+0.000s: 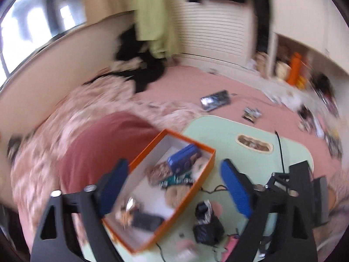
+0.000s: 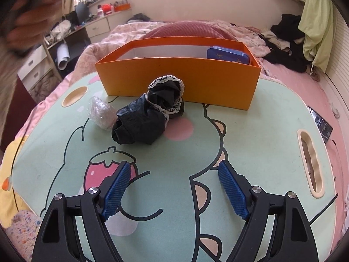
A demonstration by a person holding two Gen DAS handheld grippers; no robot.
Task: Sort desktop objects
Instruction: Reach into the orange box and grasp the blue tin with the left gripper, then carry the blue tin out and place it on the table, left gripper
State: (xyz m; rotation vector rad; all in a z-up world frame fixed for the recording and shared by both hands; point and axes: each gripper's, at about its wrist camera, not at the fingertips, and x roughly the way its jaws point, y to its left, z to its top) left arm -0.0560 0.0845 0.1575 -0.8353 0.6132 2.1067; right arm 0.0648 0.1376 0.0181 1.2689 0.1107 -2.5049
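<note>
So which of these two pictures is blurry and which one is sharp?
Left wrist view: motion-smeared throughout, so the items inside the orange box are hard to tell apart. Right wrist view: sharp on the black bundle and tray table, with only the hand at top left blurred. Both bend at the edges.

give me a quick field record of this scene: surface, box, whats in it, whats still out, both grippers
surface: green cartoon lap table set on a bed
box: orange box, open top, at the table's far edge
in box: blue tin, plus several blurred items
still out: black bundle with lace trim; clear plastic wad beside it, both in front of the box
left gripper: open, empty, above the box
right gripper: open, empty, over the table short of the bundle
</note>
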